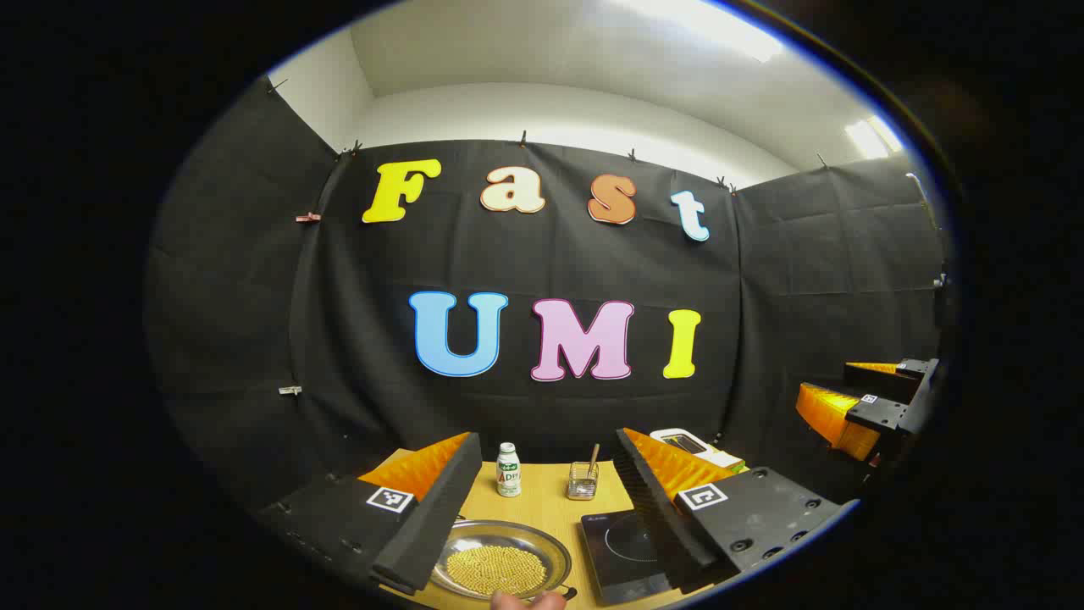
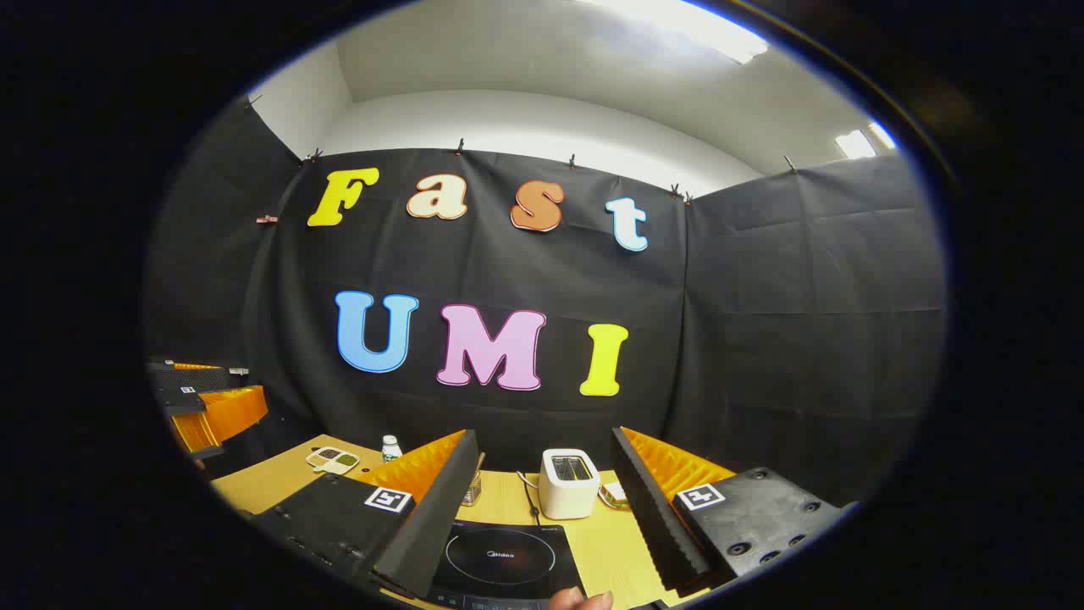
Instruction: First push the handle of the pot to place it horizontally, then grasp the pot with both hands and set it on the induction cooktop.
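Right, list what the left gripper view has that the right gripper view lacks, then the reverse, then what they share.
Left gripper view, not matched in the other: a shallow round metal pot holding small yellow beads.

Right gripper view, not matched in the other: a white two-slot toaster and a pale divided tray at the table's far left.

Both: the flat black induction cooktop, the small white bottle, and the light wooden table.
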`<state>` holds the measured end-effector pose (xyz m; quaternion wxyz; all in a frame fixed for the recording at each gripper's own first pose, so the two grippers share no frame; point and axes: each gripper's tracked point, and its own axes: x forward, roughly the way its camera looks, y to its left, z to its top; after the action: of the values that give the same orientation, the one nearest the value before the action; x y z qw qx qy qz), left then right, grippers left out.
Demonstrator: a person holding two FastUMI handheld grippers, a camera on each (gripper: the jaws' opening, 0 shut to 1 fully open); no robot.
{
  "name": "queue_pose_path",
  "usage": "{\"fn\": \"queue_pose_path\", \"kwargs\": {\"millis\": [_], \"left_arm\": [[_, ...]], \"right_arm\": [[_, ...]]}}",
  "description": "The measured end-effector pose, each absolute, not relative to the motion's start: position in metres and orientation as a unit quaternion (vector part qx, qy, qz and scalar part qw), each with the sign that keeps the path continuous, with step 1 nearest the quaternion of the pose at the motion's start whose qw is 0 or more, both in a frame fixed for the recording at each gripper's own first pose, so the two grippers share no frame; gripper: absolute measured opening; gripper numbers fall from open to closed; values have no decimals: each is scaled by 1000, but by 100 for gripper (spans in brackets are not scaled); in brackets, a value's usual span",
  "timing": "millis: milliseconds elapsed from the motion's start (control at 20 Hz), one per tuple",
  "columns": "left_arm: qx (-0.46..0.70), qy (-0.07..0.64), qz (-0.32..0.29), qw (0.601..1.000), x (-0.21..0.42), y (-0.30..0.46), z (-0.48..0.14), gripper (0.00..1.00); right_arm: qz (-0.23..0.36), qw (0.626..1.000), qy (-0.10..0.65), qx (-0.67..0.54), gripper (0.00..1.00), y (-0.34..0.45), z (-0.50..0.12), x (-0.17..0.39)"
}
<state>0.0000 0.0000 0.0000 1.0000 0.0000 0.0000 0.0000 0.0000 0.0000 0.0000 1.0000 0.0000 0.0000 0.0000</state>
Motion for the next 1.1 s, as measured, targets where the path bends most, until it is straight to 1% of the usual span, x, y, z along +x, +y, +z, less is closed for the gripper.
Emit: {"fn": "queue_pose_path", "kwargs": {"millis": [50, 350, 400, 550, 600, 650, 700, 750, 900, 950, 1100], "left_arm": [[1, 0, 0, 1000, -1, 0, 2, 98], [7, -3, 3, 1000, -7, -1, 4, 98], [7, -2, 4, 1000, -8, -1, 2, 100], [8, -4, 9, 1000, -10, 1, 4, 100], [7, -4, 10, 1000, -10, 2, 3, 98], [7, -3, 10, 1000, -10, 1, 4, 100], [7, -3, 12, 1000, -10, 2, 3, 100], [8, -5, 15, 1000, -11, 3, 4, 98], [12, -9, 18, 1000, -13, 6, 5, 98], [13, -14, 21, 1000, -14, 8, 8, 94], [16, -29, 27, 999, -20, 14, 16, 39]], "right_arm": [[2, 1000, -2, 3, 97, 1, 2, -2], [8, 1000, -10, 1, 97, 0, 6, -4], [9, 1000, -9, -1, 96, 0, 5, -4], [10, 1000, -6, -4, 97, 0, 4, -5], [11, 1000, -7, -5, 97, 0, 5, -7], [11, 1000, -11, -8, 97, 0, 8, -7], [12, 1000, -14, -9, 97, 0, 10, -7], [13, 1000, -16, -11, 97, 0, 11, -7], [12, 1000, -14, -16, 97, 1, 8, -9], [13, 1000, -12, -18, 97, 1, 7, -9], [11, 1000, -14, -25, 97, 0, 8, -12]]}}
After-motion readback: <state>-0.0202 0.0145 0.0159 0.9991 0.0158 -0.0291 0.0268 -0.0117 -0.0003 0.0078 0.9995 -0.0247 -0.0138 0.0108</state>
